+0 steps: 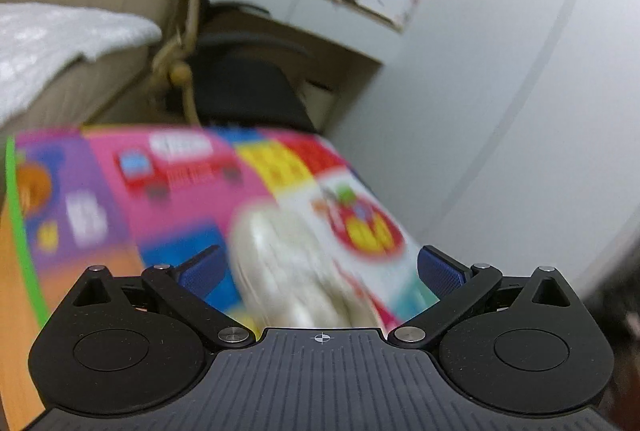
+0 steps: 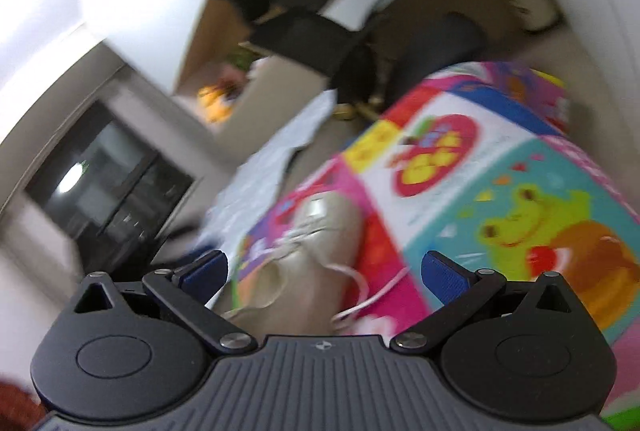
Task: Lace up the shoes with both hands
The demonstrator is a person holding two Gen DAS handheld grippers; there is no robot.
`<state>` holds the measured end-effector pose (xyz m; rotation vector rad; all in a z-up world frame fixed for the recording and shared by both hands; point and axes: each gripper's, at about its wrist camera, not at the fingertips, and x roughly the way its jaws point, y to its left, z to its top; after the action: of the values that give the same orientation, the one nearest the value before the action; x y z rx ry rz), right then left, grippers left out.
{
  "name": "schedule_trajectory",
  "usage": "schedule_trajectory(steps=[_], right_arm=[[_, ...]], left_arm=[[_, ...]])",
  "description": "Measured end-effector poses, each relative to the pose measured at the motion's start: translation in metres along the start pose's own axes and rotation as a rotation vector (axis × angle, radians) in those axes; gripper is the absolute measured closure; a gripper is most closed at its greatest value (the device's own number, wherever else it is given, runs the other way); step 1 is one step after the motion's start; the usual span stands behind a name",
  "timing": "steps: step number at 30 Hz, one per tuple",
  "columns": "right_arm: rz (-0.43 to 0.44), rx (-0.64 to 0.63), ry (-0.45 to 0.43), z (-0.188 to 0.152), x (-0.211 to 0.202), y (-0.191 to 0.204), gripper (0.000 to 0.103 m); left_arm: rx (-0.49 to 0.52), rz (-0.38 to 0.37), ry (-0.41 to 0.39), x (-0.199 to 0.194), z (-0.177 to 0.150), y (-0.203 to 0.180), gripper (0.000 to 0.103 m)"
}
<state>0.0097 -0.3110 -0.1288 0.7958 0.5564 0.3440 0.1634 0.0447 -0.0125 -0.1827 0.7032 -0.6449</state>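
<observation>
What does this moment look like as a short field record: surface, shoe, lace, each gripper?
surface: colourful play mat with cartoon prints
shoe: one pale beige shoe lying on the mat, blurred in the left wrist view
lace: white lace loose, trailing onto the mat
left gripper: open, holding nothing
right gripper: open, holding nothing
image quality: motion blur in both views

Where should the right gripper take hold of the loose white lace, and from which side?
On the free loop of the lace, where it trails off the shoe onto the mat. Come down from above: that stretch lies clear of the shoe, and the open right gripper already straddles it.
</observation>
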Motion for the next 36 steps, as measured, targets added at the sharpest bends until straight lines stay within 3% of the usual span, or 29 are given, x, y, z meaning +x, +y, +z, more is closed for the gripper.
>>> schedule_trajectory(steps=[3,6,11,14,18,22,25,29,30,32,33,34,36], right_arm=[[-0.012,0.034,0.02,0.009,0.025,-0.009,0.0],[0.026,0.016,0.063,0.026,0.067,-0.005,0.0],[0.033,-0.045,0.207,0.069,0.164,0.018,0.0],[0.015,-0.103,0.279,0.085,0.219,0.032,0.0],[0.0,-0.154,0.338,0.089,0.275,0.043,0.0],[0.06,-0.087,0.412,0.082,0.306,0.034,0.0],[0.088,-0.102,0.408,0.078,0.298,0.032,0.0],[0.103,-0.058,0.373,0.083,0.249,0.028,0.0],[0.147,-0.035,0.378,0.083,0.232,0.025,0.0],[0.312,0.037,0.43,0.078,0.195,0.02,0.0],[0.362,0.039,0.436,0.073,0.174,0.021,0.0],[0.366,0.007,0.419,0.069,0.153,0.023,0.0],[0.294,-0.082,0.36,0.064,0.118,0.028,0.0]], left_arm=[[0.079,0.011,0.029,-0.011,-0.043,-0.029,0.0],[0.156,0.056,0.083,0.005,-0.069,-0.047,0.0],[0.122,0.12,0.138,0.043,-0.085,-0.048,0.0],[0.152,0.172,0.138,0.056,-0.093,-0.045,0.0],[0.1,0.175,0.143,0.058,-0.102,-0.031,0.0],[0.036,0.166,0.144,0.054,-0.101,-0.01,0.0],[0.105,0.179,0.142,0.045,-0.1,-0.004,0.0],[0.221,0.186,0.108,0.016,-0.088,0.007,0.0],[0.25,0.239,0.078,0.004,-0.082,0.008,0.0],[0.28,0.391,-0.015,-0.028,-0.069,0.015,0.0],[0.251,0.422,-0.053,-0.046,-0.061,0.022,0.0],[0.191,0.381,-0.066,-0.064,-0.054,0.033,0.0],[0.047,0.244,-0.095,-0.092,-0.048,0.049,0.0]])
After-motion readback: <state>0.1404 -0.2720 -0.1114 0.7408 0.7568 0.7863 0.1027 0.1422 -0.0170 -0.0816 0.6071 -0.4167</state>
